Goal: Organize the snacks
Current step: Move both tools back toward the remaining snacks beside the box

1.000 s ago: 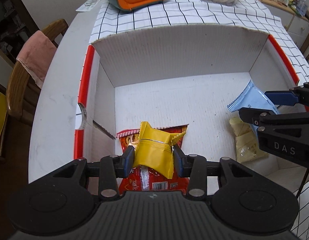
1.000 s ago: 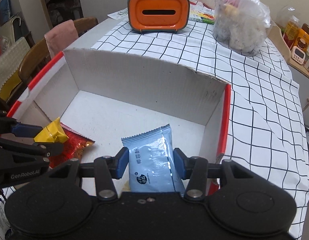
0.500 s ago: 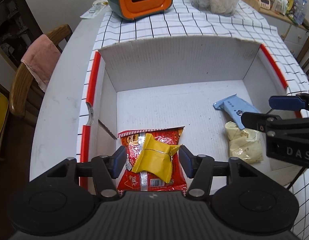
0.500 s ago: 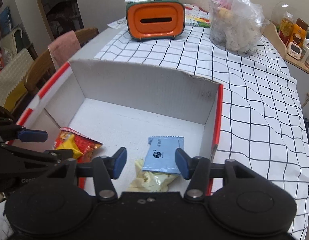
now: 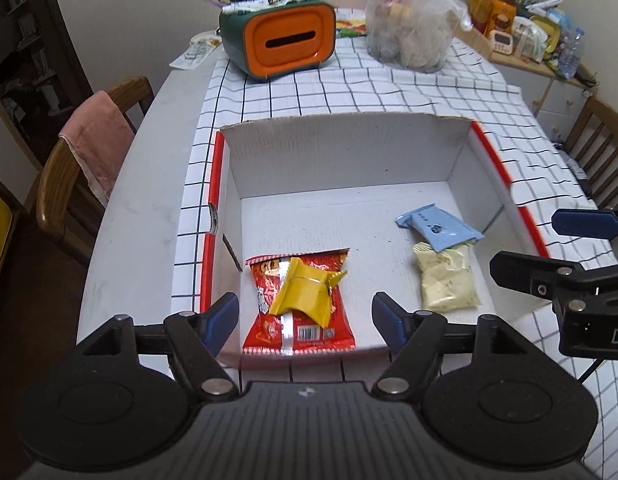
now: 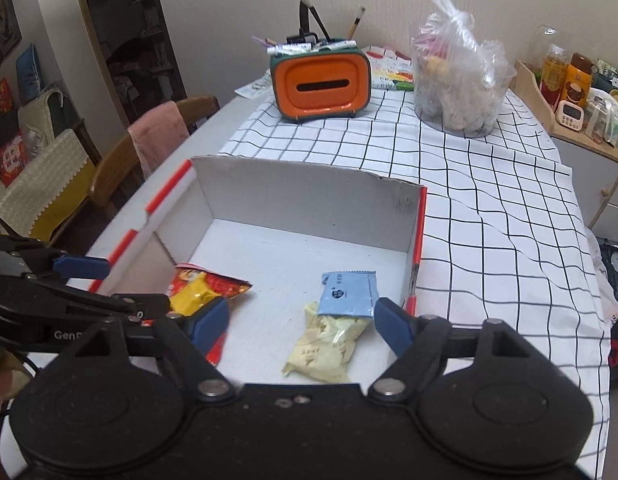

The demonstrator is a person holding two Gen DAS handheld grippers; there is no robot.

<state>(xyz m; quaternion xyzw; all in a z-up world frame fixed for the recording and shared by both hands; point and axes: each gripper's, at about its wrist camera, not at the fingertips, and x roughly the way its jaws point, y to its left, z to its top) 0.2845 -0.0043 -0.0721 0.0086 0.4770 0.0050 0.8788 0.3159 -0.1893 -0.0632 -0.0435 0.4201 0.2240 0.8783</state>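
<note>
A white cardboard box (image 5: 341, 152) with red rims holds the snacks. A yellow packet (image 5: 305, 292) lies on a red packet (image 5: 305, 328) at its near left. A light blue packet (image 5: 437, 230) lies partly on a pale yellow packet (image 5: 449, 280) at the right. My left gripper (image 5: 305, 320) is open and empty above the near box edge. My right gripper (image 6: 301, 326) is open and empty above the blue packet (image 6: 349, 290) and pale packet (image 6: 325, 348). The box (image 6: 309, 196) and the yellow packet (image 6: 191, 296) also show in the right wrist view.
An orange and green pen holder (image 5: 281, 40) and a clear bag of snacks (image 5: 409, 32) stand on the checked tablecloth (image 5: 349, 92) behind the box. A wooden chair with a pink cloth (image 5: 97, 148) is at the table's left. A shelf with jars (image 6: 569, 80) is at the right.
Both grippers opened and let go: the yellow packet dropped onto the red one, the blue packet onto the pale one. Both grippers then pulled back and up from the box.
</note>
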